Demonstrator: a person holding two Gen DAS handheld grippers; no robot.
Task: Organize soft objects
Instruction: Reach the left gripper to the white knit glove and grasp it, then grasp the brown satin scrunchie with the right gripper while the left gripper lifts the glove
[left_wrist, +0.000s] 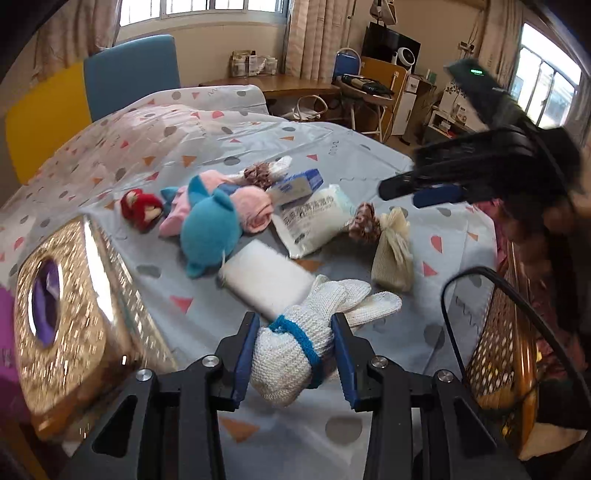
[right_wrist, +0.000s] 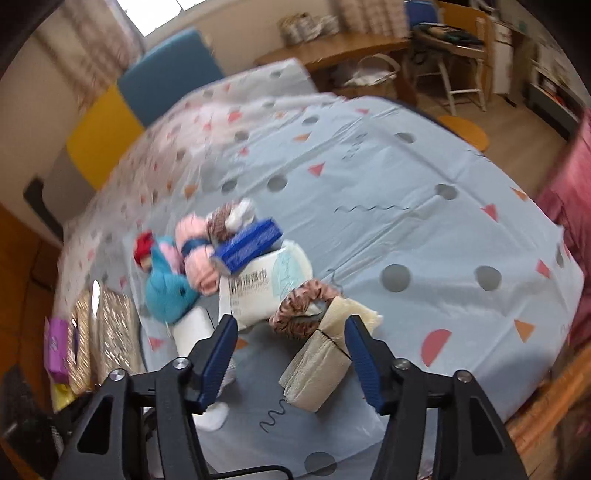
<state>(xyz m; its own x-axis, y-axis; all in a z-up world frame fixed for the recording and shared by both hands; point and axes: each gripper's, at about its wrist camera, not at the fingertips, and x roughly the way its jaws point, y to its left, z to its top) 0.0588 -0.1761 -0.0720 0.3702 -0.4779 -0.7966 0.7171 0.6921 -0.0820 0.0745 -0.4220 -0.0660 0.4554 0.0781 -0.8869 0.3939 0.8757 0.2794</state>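
Tablecloth (left_wrist: 332, 147) | left gripper (left_wrist: 295, 354) clamps glove bundle (left_wrist: 291, 354) (basket (left_wrist: 495, 354) beside)

Printed lettering marks the white soft pack (right_wrist: 266, 291) beside the blue box (right_wrist: 247, 245) on the patterned tablecloth (right_wrist: 406, 229), too blurred to read.

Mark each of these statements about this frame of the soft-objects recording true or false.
1. The left tool has white knitted gloves between its fingers. True.
2. The blue plush toy lies inside the wire basket. False: it lies on the tablecloth beside the pink rolled cloth.
3. The right tool is above the table with a cream mesh pouch just beyond its fingers. True.
4. The red plush sits on top of the gold box. False: it lies on the tablecloth, apart from the box.
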